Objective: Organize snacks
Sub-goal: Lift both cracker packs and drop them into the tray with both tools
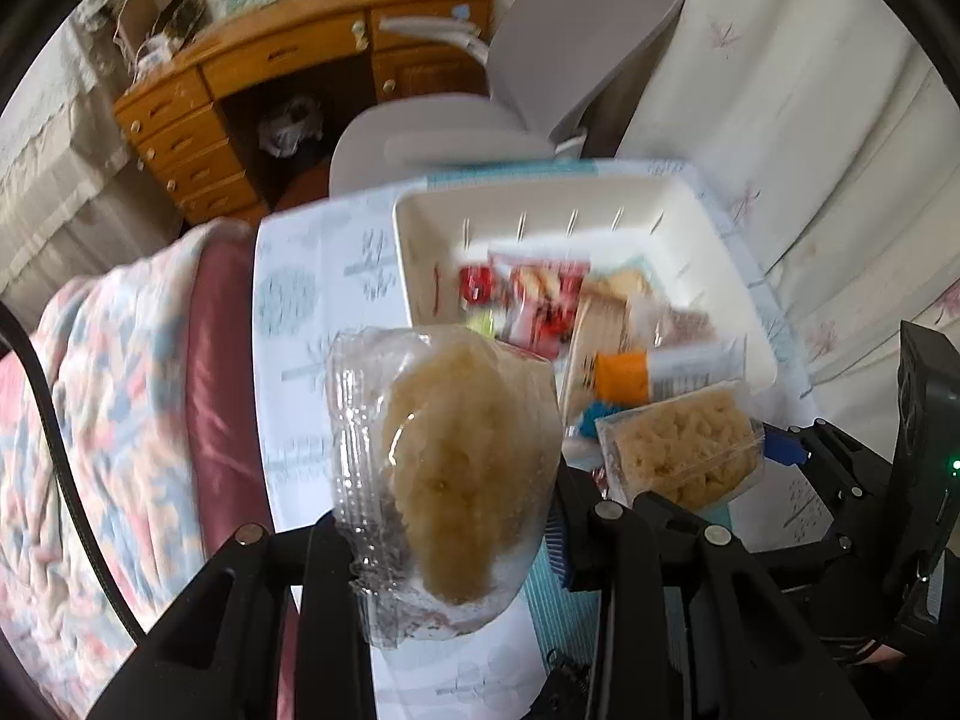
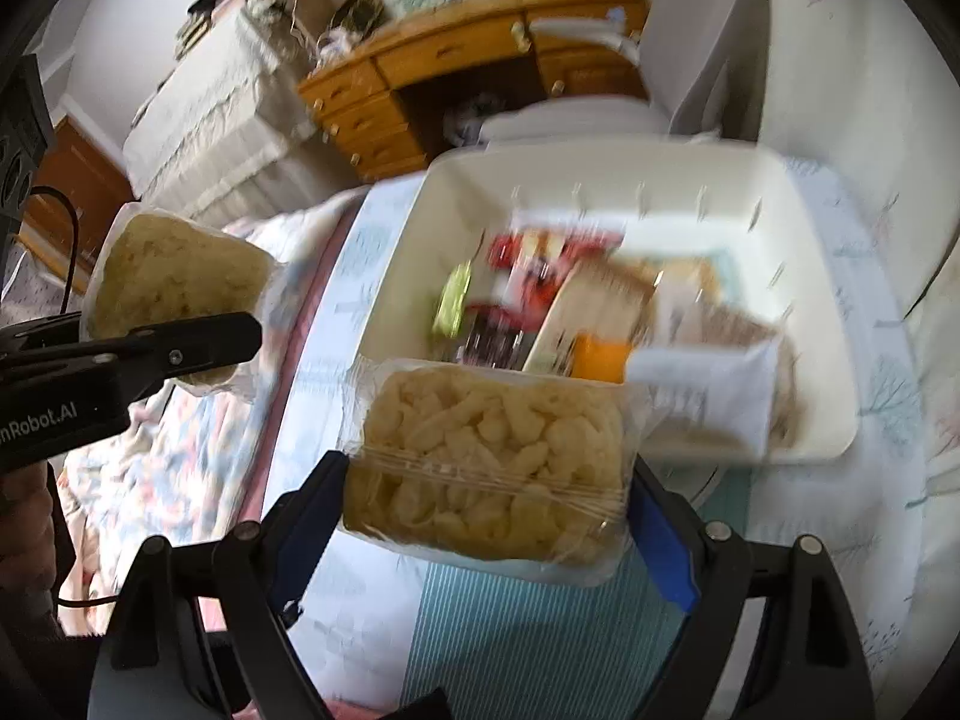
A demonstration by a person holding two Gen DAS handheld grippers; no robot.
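Left wrist view: the left gripper (image 1: 447, 546) clamps a clear-wrapped puffed-rice cake (image 1: 456, 468) at lower centre, edge-on. Behind it, the white basket (image 1: 420, 276) of snacks sits on a tree-print cloth (image 1: 318, 300); a grey chair (image 1: 540, 60) stands beyond.

Right wrist view: the right gripper (image 2: 486, 480) grips a wrapped puffed-snack block (image 2: 492, 456) widthwise, flat face showing, before the basket (image 2: 408, 276). The left gripper (image 2: 228, 342) with its cake (image 2: 174, 276) appears at left.

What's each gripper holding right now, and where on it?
Left gripper clamps one clear-wrapped puffed snack pack by its lower end. Right gripper holds another pack across its width, fingers on both short sides.
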